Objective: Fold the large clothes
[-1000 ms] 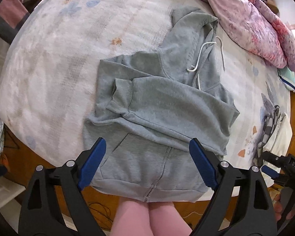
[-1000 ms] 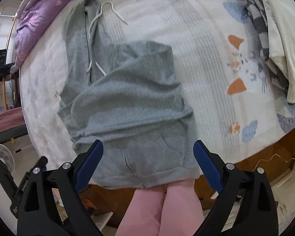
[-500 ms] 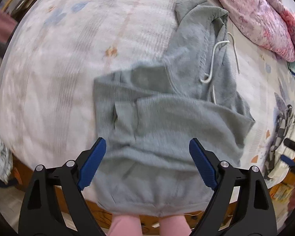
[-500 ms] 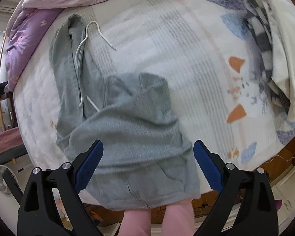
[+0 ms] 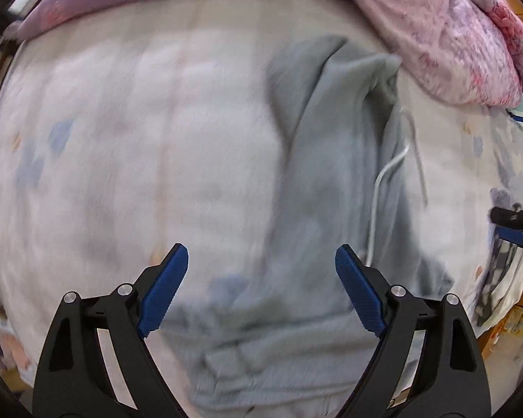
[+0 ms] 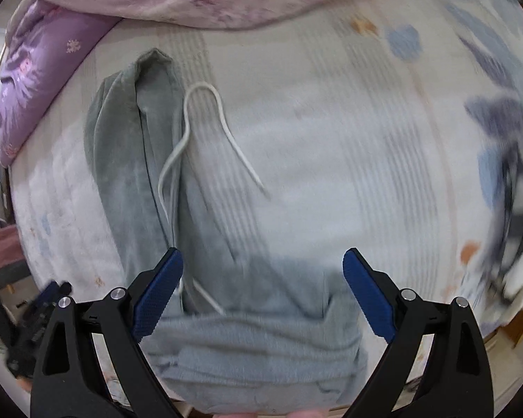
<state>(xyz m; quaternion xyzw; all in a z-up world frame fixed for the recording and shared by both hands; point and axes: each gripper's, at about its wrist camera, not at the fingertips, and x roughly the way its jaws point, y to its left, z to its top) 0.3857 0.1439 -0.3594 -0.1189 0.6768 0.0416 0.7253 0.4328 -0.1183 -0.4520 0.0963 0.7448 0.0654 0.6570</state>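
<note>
A grey hoodie [image 5: 331, 181] lies partly folded on the bed, its hood toward the pillows and its white drawstring [image 5: 383, 181] loose over the chest. My left gripper [image 5: 261, 289] hangs open above the hoodie's left shoulder area, nothing between its blue pads. In the right wrist view the hoodie [image 6: 254, 331] runs from the hood [image 6: 136, 111] down to the folded body, with the drawstring [image 6: 205, 132] trailing onto the sheet. My right gripper [image 6: 263, 292] is open above the hoodie's right shoulder, holding nothing. The other gripper [image 5: 512, 223] shows at the right edge of the left view.
A pink floral quilt [image 5: 453, 35] and a purple pillow [image 6: 45, 69] lie along the head of the bed. Folded clothes [image 6: 516, 181] sit at the right side of the patterned sheet [image 5: 139, 139]. The wooden bed edge [image 5: 498, 338] is near the lower right.
Both grippers have swept forward from the hoodie's hem toward the hood and dropped lower. They stay open. The person's legs have left the views.
</note>
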